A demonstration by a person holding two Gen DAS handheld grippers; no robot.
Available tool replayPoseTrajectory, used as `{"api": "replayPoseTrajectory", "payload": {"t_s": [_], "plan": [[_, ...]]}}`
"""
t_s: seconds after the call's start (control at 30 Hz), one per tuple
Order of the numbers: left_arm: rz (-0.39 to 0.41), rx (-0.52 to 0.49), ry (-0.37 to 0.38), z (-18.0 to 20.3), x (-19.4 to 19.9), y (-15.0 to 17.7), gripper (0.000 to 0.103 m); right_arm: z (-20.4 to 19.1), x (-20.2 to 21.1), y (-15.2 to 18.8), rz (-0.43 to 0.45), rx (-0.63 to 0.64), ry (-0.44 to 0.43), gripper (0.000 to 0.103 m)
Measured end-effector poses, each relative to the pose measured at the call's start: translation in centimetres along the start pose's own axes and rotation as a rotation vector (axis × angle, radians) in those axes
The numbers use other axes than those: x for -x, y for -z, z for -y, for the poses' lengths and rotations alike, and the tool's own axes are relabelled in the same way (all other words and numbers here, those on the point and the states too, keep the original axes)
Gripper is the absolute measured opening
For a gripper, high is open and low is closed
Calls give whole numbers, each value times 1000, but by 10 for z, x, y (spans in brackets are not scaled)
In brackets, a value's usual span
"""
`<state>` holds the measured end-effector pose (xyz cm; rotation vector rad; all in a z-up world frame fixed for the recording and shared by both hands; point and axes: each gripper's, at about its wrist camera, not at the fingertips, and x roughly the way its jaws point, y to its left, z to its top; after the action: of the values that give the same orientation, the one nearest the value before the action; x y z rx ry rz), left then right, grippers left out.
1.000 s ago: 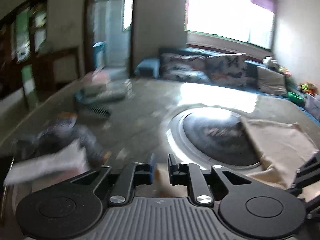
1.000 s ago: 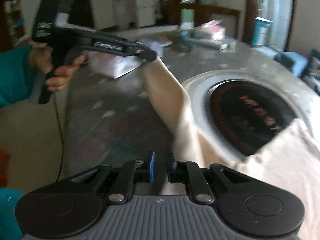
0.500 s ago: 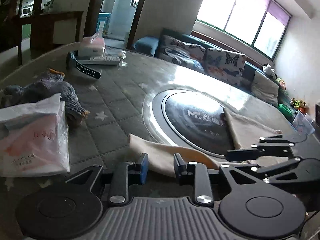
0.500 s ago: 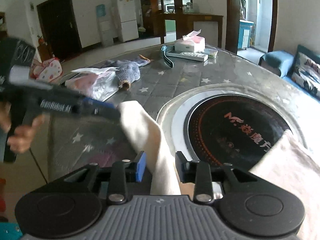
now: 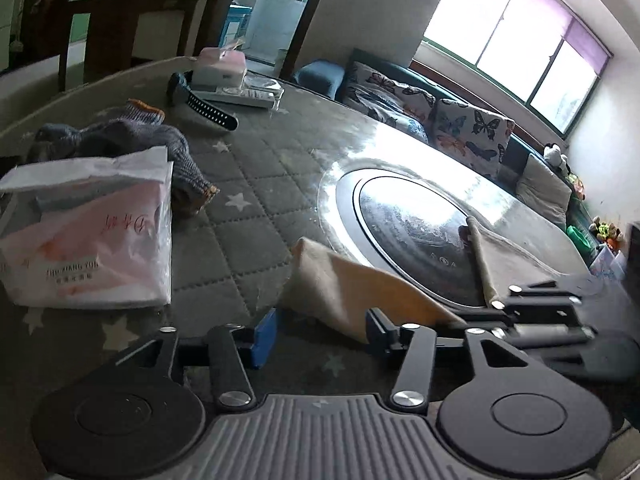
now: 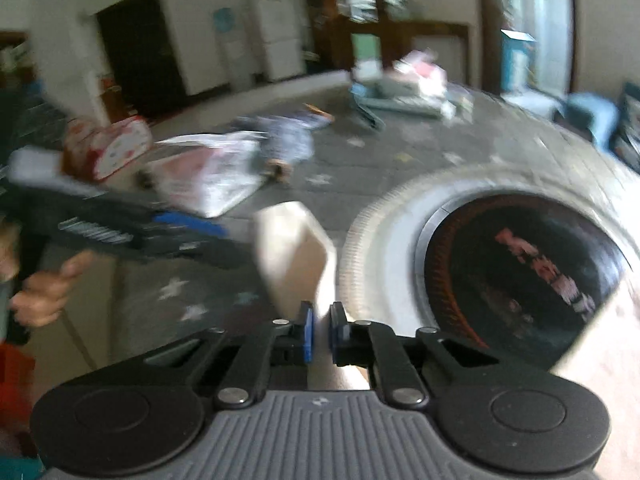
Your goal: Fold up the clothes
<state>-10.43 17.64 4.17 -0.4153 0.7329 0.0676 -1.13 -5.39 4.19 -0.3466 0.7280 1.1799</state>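
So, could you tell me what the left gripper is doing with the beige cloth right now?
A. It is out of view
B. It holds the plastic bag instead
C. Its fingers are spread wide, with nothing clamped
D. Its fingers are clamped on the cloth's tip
C: the left gripper has its fingers wide apart, and the beige cloth lies between and beyond them, unclamped.

Two low wrist views, crossing over the round hob (image 5: 408, 236) (right blurred).
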Motion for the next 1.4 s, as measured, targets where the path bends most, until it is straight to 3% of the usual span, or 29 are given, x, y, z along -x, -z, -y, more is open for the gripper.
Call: {"api": "replayPoseTrajectory", "payload": {"t_s": [0.17,0.2,0.23,0.4,0.5,0.57,0.6,0.67,0.83,0.9,1.07,1.33,1.4], "plan": [[6,41,6,-5,4,2,61,-36,-1,10,-59,183,-34,9],[12,55,10,-6,7,3,66,-40,-3,12,-72,196,-46,11],[17,74,17,-8,10,4,70,-43,-5,15,-81,200,-60,12],[33,103,1,-16,22,4,75,-57,-6,21,-87,233,-97,20],[4,95,-35,-14,16,4,75,-58,0,18,-76,230,-98,21],[-25,56,-54,-8,7,6,74,-56,8,17,-67,216,-84,29],[-37,32,-63,-4,3,7,70,-53,13,16,-65,209,-67,36],[-37,-29,-89,4,-4,10,62,-45,23,15,-62,196,-33,38],[-24,-134,-138,16,-12,12,11,-20,55,25,-68,108,47,40],[-13,-140,-139,16,-14,6,5,-10,64,31,-74,80,73,42],[68,-248,-179,32,-16,-17,2,11,86,51,-87,5,134,44],[192,-449,-328,56,-28,-44,1,12,81,80,-146,-35,130,45],[190,-466,-335,53,-33,-45,2,9,82,85,-137,-35,129,45]]}}
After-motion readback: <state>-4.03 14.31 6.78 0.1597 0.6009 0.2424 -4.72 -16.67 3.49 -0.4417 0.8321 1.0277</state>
